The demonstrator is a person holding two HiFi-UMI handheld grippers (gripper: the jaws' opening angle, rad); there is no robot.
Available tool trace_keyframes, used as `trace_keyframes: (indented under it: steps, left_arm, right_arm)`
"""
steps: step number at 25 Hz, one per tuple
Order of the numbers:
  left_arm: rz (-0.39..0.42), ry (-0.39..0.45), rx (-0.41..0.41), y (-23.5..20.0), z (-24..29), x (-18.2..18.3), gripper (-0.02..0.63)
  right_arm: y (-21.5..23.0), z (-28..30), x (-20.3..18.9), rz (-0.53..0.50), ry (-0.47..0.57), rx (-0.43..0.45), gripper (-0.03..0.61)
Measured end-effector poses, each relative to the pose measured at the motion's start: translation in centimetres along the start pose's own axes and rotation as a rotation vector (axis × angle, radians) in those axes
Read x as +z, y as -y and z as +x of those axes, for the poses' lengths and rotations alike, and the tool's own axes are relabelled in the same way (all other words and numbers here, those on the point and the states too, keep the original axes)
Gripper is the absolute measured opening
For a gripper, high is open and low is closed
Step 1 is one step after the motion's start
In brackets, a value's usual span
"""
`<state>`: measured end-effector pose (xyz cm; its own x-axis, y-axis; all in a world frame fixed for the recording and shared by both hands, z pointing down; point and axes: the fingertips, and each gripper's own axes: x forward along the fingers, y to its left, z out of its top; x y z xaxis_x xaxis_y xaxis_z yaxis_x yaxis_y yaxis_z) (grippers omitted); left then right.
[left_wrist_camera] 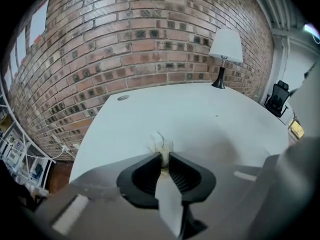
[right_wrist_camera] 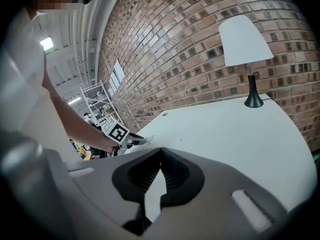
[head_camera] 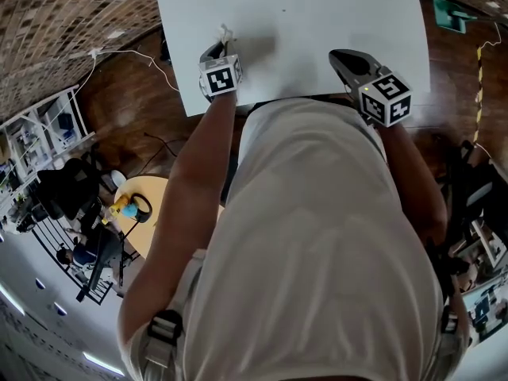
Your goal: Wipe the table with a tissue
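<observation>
Bright, even indoor light in all three views. White bench (head_camera: 317,22) near overexposure, little surface texture. Soft grey shadow on bench just right of left gripper (head_camera: 222,44) in head view; broader, fainter one in left gripper view. Tissue (left_wrist_camera: 161,146) low in contrast against bench. Ceiling light (right_wrist_camera: 47,44) blown out at upper left of right gripper view; small glare at top right of left gripper view. Strong fisheye bowing of brick wall (left_wrist_camera: 125,39); black vignette at corners of both gripper views. Grey bodies of left gripper and right gripper (right_wrist_camera: 160,151) smeared, out of focus close to lens.
</observation>
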<state>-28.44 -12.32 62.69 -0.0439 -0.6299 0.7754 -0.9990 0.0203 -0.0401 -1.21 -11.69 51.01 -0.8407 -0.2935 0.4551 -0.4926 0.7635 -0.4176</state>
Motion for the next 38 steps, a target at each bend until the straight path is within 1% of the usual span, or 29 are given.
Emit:
trace_keyframes:
  steps: [5,8,10,14,17,20,21,22,27,31,33,35,37,38]
  left_arm:
    - [0.067,0.012,-0.061,2.8,0.1,-0.4,0.055]
    - [0.121,0.011,-0.128,5.6,-0.1,-0.8,0.055]
    - [0.136,0.013,-0.176,7.6,-0.5,-1.1,0.055]
    - [0.098,0.009,-0.270,11.0,-1.3,-1.6,0.055]
    - [0.059,-0.024,-0.337,11.6,-1.5,-1.4,0.055]
    - [0.004,-0.077,-0.480,13.2,-2.5,-1.6,0.055]
    - [-0.019,-0.085,-0.516,13.6,-2.7,-1.7,0.055]
    - [-0.041,-0.087,-0.532,13.7,-2.7,-1.8,0.055]
    - [-0.179,-0.056,-0.554,13.0,-2.2,-1.1,0.057]
    - [-0.239,0.010,-0.523,11.9,-1.4,1.7,0.057]
    - [-0.249,0.037,-0.500,11.2,-0.8,3.3,0.057]
    - [-0.235,0.052,-0.467,10.8,-0.1,4.7,0.058]
    - [-0.193,0.046,-0.430,10.8,0.8,5.7,0.057]
    - [-0.158,0.035,-0.411,10.9,1.3,6.0,0.058]
  right_arm:
    - [-0.2,0.4,0.4,-0.003,0.006,0.013,0.008]
    - [-0.3,0.6,0.5,-0.010,0.007,0.017,0.008]
    - [-0.4,0.7,0.5,-0.013,0.008,0.017,0.008]
    - [-0.4,0.6,0.5,-0.017,0.007,0.027,0.008]
    - [-0.4,0.7,0.6,-0.022,0.006,0.038,0.008]
    - [-0.4,0.6,0.7,-0.017,0.010,0.045,0.008]
    - [-0.3,0.6,0.9,-0.013,0.013,0.045,0.008]
    - [-0.2,0.6,1.1,-0.007,0.017,0.045,0.008]
    - [0.5,0.2,1.1,0.030,0.035,0.032,0.008]
    - [1.3,-0.7,0.7,0.050,0.040,0.013,0.008]
    - [1.7,-1.2,0.7,0.062,0.048,0.000,0.008]
    - [2.2,-1.7,0.5,0.075,0.056,-0.014,0.008]
    - [2.8,-2.4,0.3,0.090,0.064,-0.031,0.008]
    - [3.1,-2.8,0.2,0.097,0.068,-0.040,0.008]
